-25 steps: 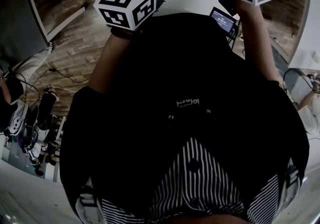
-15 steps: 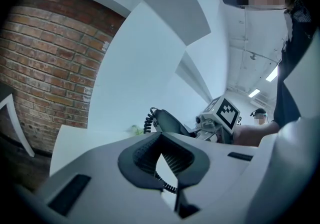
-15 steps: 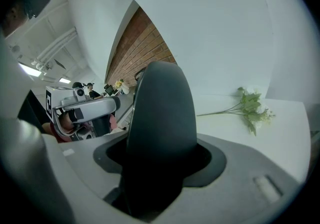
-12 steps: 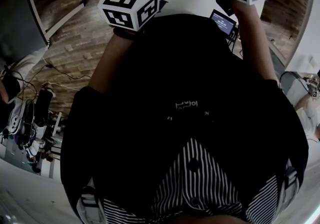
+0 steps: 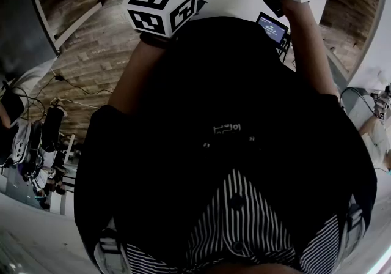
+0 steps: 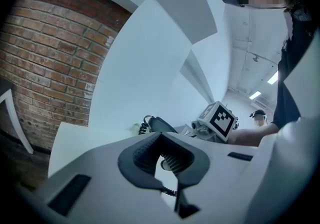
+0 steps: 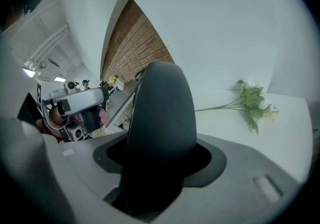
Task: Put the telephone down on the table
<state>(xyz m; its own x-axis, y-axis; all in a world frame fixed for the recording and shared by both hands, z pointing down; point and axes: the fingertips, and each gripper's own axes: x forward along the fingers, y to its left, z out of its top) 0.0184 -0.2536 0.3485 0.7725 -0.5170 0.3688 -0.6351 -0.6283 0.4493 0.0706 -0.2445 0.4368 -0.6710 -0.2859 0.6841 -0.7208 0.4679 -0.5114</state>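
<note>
Looking along our right gripper (image 7: 160, 155), we see its jaws clamped on the dark telephone handset (image 7: 160, 113), which fills the middle of that view and rises out of the jaws. Behind it the white table (image 7: 292, 118) carries a flower sprig (image 7: 252, 102), with a brick wall (image 7: 140, 50) farther back. Our left gripper (image 6: 161, 160) has its ribbed pads drawn together at the tips, and we see nothing between them. Beyond them one end of the handset and its coiled cord (image 6: 145, 124) show over the table, beside the right gripper's marker cube (image 6: 220, 119). We cannot tell whether the handset touches the table. From the head view, a small lit screen (image 5: 273, 26) sits just under our right arm.
</note>
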